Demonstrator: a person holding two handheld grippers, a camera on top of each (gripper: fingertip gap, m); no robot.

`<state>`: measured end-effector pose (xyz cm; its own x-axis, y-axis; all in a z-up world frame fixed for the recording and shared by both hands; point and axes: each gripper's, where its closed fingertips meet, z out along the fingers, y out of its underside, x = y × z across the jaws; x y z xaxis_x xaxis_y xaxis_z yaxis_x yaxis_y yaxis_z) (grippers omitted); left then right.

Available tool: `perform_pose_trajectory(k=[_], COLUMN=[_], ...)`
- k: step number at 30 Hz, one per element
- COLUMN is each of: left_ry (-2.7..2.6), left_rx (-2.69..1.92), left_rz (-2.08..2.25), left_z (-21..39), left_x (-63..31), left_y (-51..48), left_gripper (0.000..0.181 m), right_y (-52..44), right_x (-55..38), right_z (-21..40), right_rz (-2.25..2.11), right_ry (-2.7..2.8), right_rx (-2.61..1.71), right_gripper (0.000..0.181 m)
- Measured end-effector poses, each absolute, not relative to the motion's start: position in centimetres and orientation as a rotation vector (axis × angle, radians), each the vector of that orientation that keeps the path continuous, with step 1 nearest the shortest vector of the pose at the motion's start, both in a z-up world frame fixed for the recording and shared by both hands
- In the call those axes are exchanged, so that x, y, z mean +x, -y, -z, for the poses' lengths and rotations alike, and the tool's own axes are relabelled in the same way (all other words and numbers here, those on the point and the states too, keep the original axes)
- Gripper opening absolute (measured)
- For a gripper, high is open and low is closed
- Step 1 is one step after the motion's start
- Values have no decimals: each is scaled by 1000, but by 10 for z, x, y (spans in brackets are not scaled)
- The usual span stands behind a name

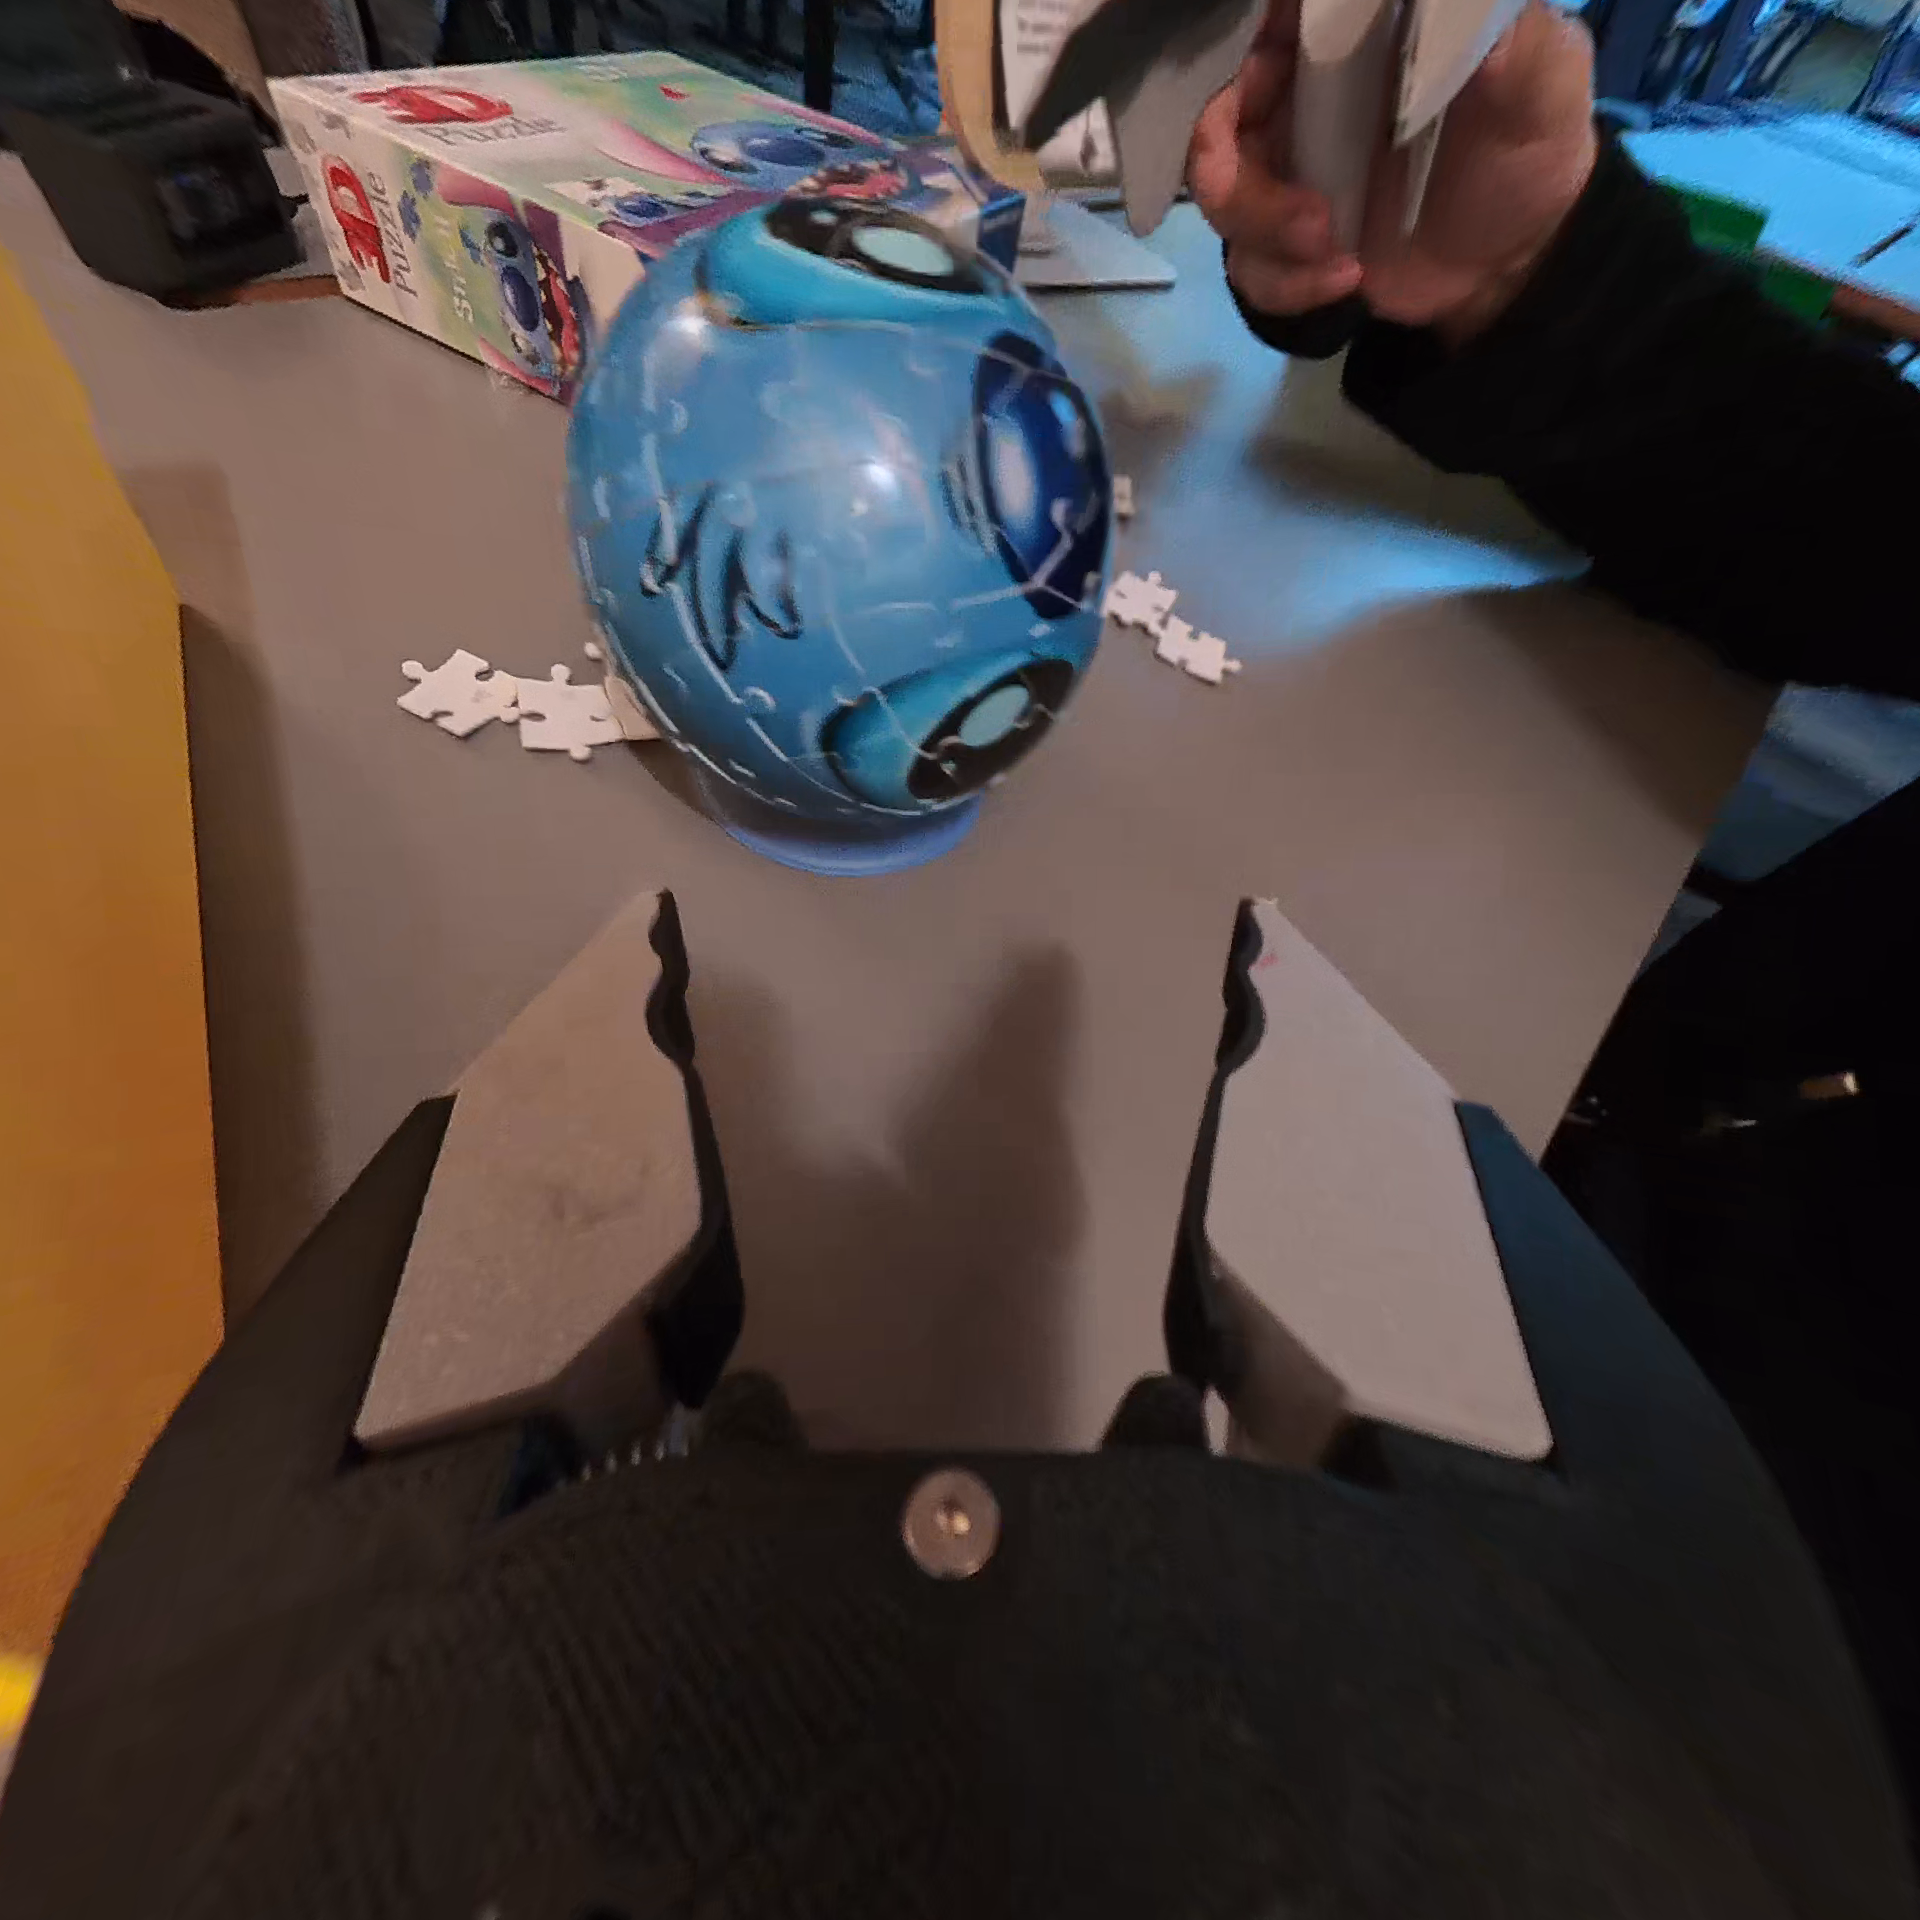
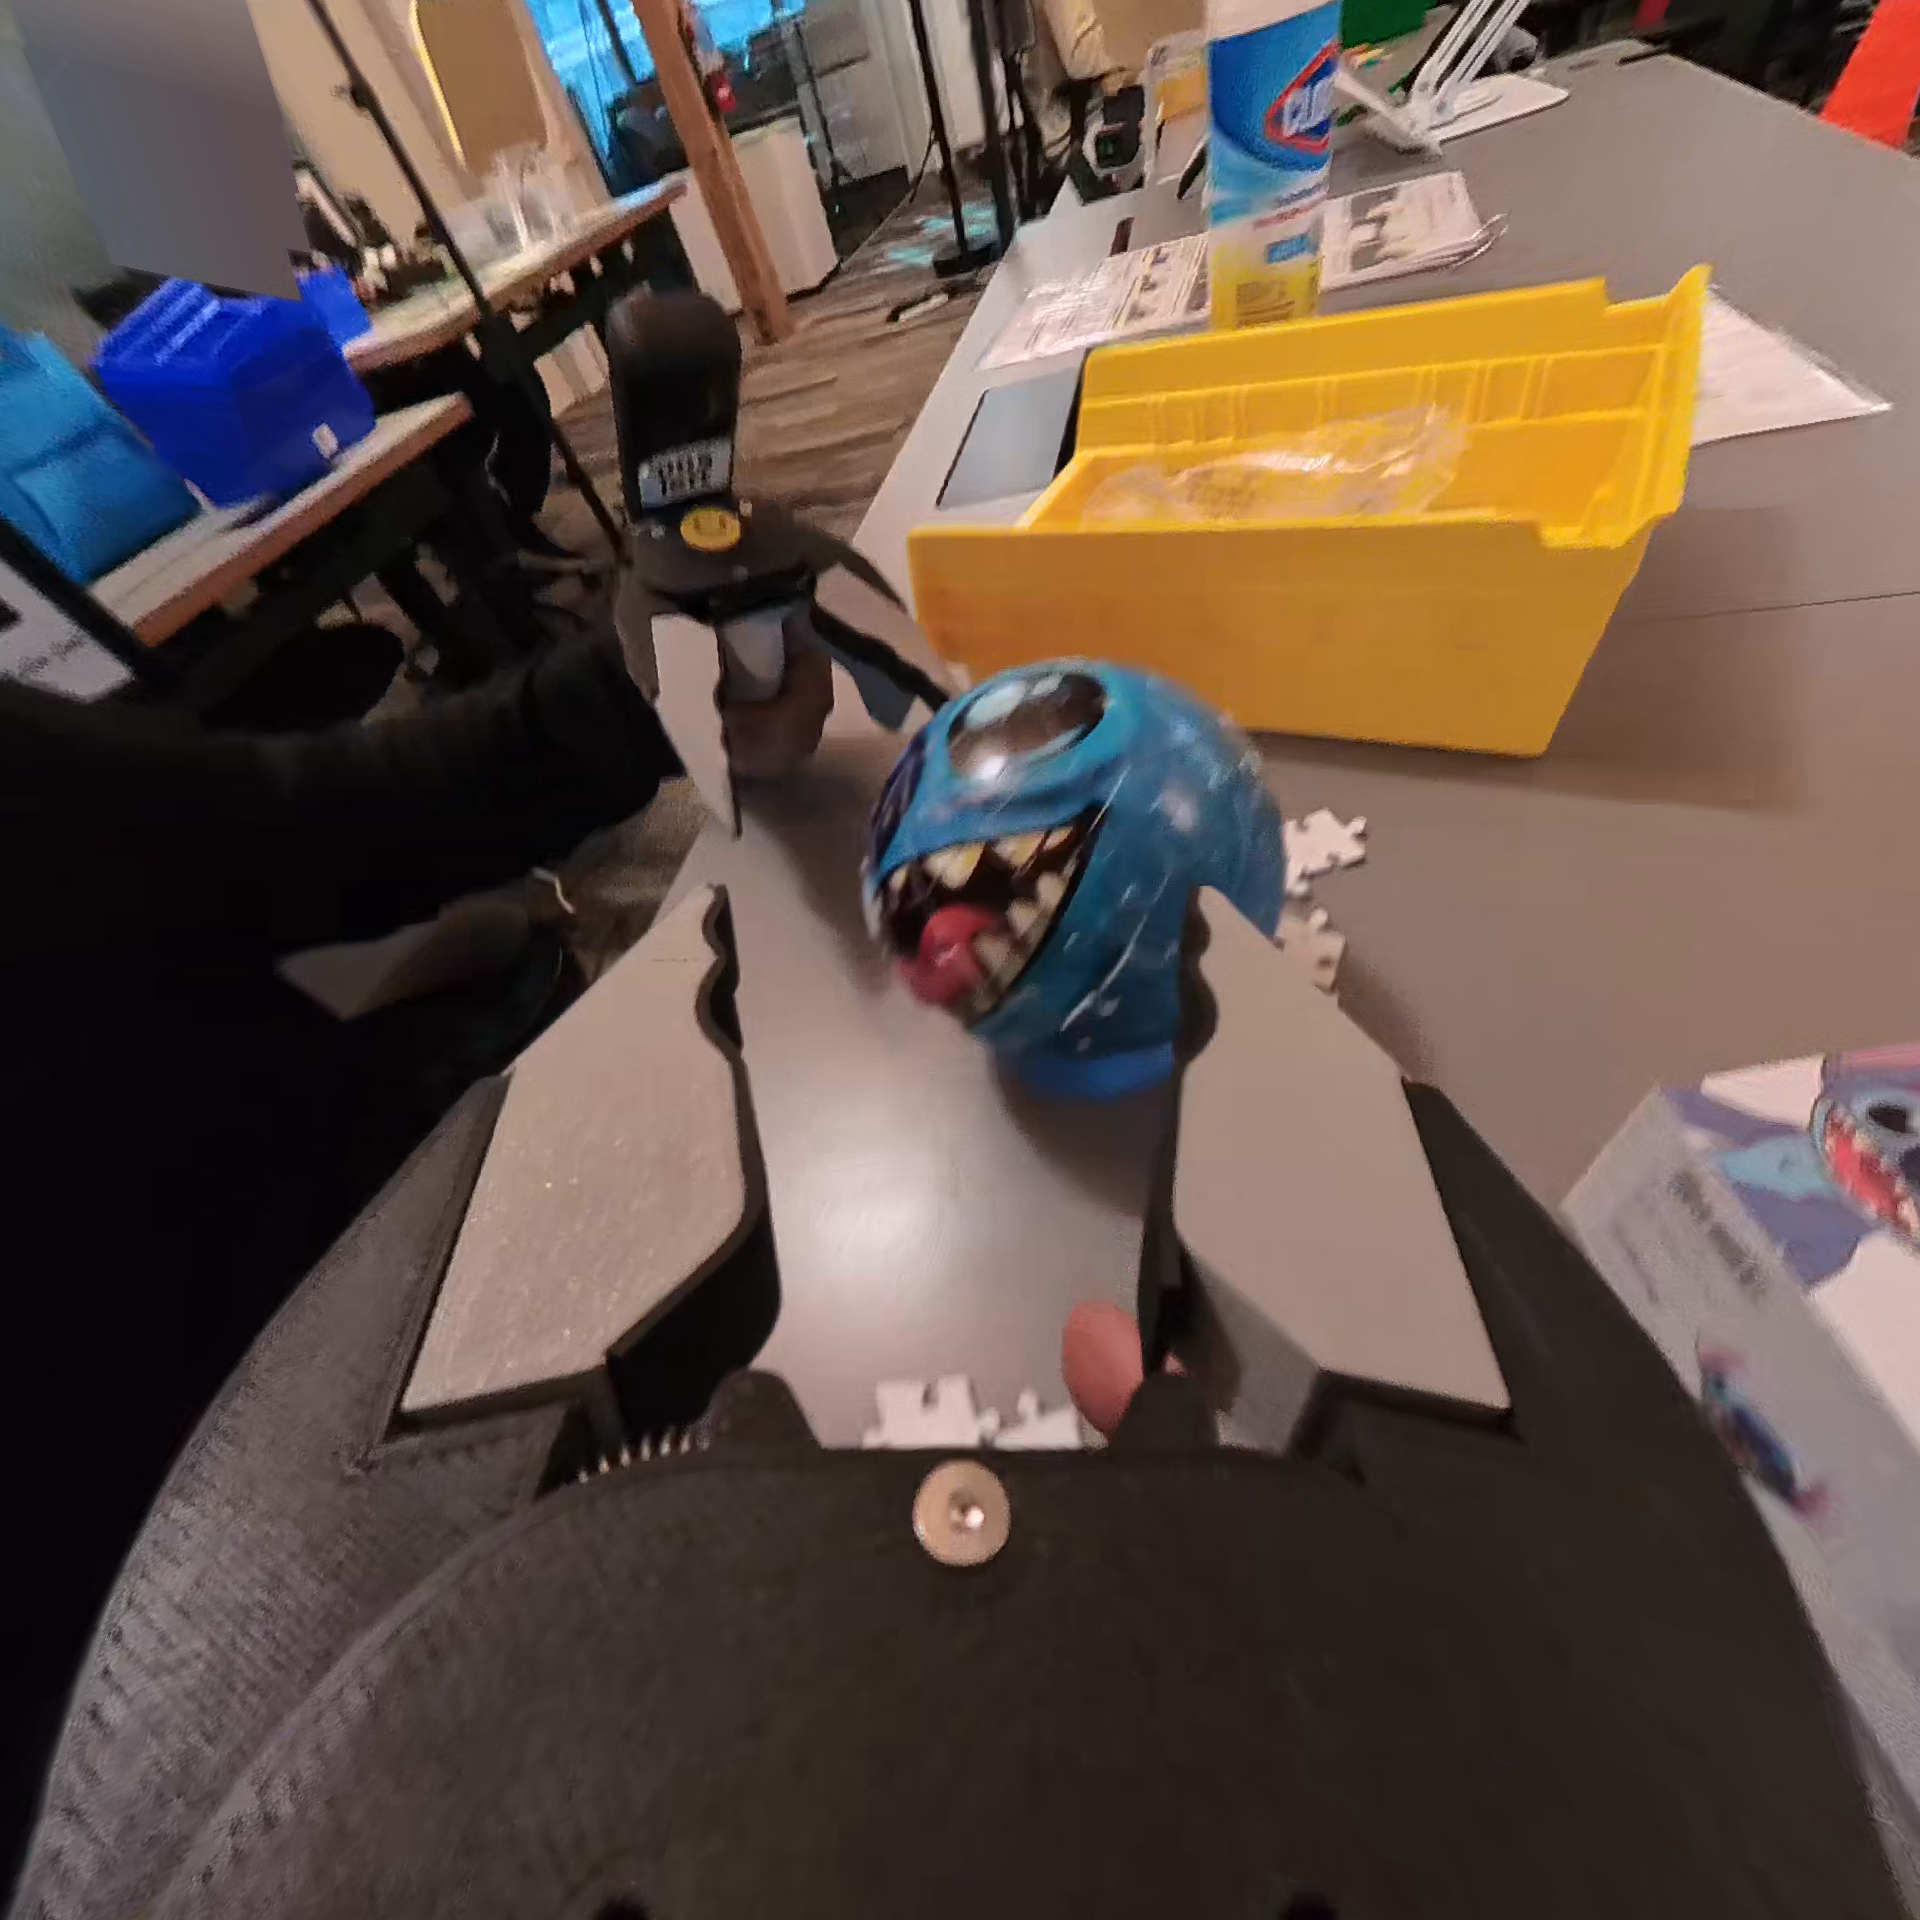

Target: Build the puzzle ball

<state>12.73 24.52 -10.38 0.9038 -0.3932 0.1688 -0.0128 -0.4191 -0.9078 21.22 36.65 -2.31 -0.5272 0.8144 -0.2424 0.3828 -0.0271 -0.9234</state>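
Observation:
A blue puzzle ball [image 1: 831, 520] with a cartoon face stands tilted on a blue ring base [image 1: 862, 842] on the grey table. It also shows in the right wrist view [image 2: 1070, 862], mouth side toward me. My left gripper [image 1: 956, 914] is open and empty, just short of the ball. My right gripper [image 2: 956, 925] is open and empty; its right finger [image 2: 1299, 1143] overlaps the ball's side. Loose white puzzle pieces [image 1: 520, 701] lie left of the ball, more pieces [image 1: 1174, 623] to its right, and some [image 2: 956, 1413] under my right gripper.
The puzzle box [image 1: 540, 208] lies behind the ball and shows at the right edge [image 2: 1766, 1247]. A yellow bin [image 2: 1351, 540] holding a plastic bag stands beyond the ball. A wipes canister [image 2: 1268, 156] and papers lie farther back. The table edge [image 1: 1662, 935] runs at right. There is about 20 cm between the tips of the two grippers.

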Motion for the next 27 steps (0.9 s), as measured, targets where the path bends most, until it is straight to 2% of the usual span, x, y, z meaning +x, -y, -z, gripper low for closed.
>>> perform_pose_trajectory(k=[5,6,14,16,22,27], left_ry=[-364,-383,-421,-408,-320,-354], left_rx=[-1944,-1937,-1991,-2022,-1988,-2043], left_rz=[440,453,366,371,450,476], left_z=[101,101,119,126,119,128], left_x=[176,188,233,232,225,230], left_y=[-237,-238,-255,-255,-253,-254], left_gripper=[89,87,87,86,79,78], right_y=[-360,-362,-355,-345,-343,-342], right_x=[267,273,300,306,317,315], right_z=[87,99,162,167,161,166], right_rz=[-1299,-1239,-1016,-1036,-1028,-1030], right_ry=[2044,2053,2246,2319,2372,2384], right_rx=[-1276,-1284,-1349,-1352,-1311,-1298], right_gripper=[78,82,70,58,59,48])
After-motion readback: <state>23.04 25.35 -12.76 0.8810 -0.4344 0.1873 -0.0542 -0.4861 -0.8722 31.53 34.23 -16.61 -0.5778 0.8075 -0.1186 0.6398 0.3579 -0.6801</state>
